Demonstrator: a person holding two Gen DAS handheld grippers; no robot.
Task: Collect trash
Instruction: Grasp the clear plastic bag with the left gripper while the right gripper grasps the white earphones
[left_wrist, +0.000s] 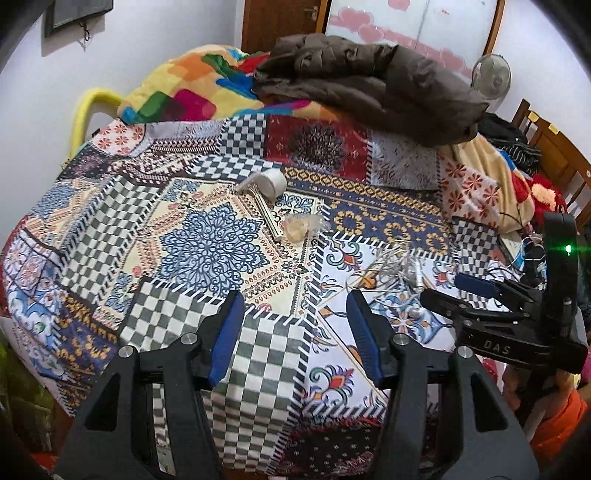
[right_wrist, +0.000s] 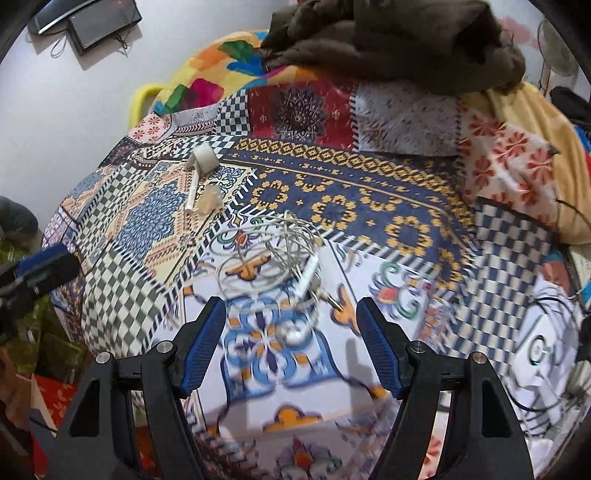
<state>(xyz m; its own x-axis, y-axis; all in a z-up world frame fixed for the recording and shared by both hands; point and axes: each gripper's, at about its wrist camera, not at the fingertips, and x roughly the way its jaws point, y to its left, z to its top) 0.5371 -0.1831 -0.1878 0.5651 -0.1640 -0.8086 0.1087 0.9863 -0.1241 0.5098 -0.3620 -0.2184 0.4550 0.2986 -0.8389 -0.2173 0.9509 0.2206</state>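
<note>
On a patchwork bedspread (left_wrist: 207, 251) lie a white tape roll (left_wrist: 274, 183), a white stick-like tube (left_wrist: 268, 218), a crumpled clear plastic wrapper (left_wrist: 301, 226) and a tangle of white cable (left_wrist: 395, 271). My left gripper (left_wrist: 295, 314) is open and empty above the near edge of the bed. My right gripper (right_wrist: 291, 321) is open and empty, hovering just short of the cable tangle (right_wrist: 280, 254); it also shows at the right of the left wrist view (left_wrist: 461, 291). The tape roll (right_wrist: 205, 157), tube (right_wrist: 192, 192) and wrapper (right_wrist: 210, 201) lie further left.
A brown jacket (left_wrist: 369, 85) and a colourful blanket (left_wrist: 184, 85) are piled at the far side. A fan (left_wrist: 491, 77) and wooden chairs (left_wrist: 554, 147) stand at the right. A white device with cables (right_wrist: 543, 347) lies at the bed's right edge.
</note>
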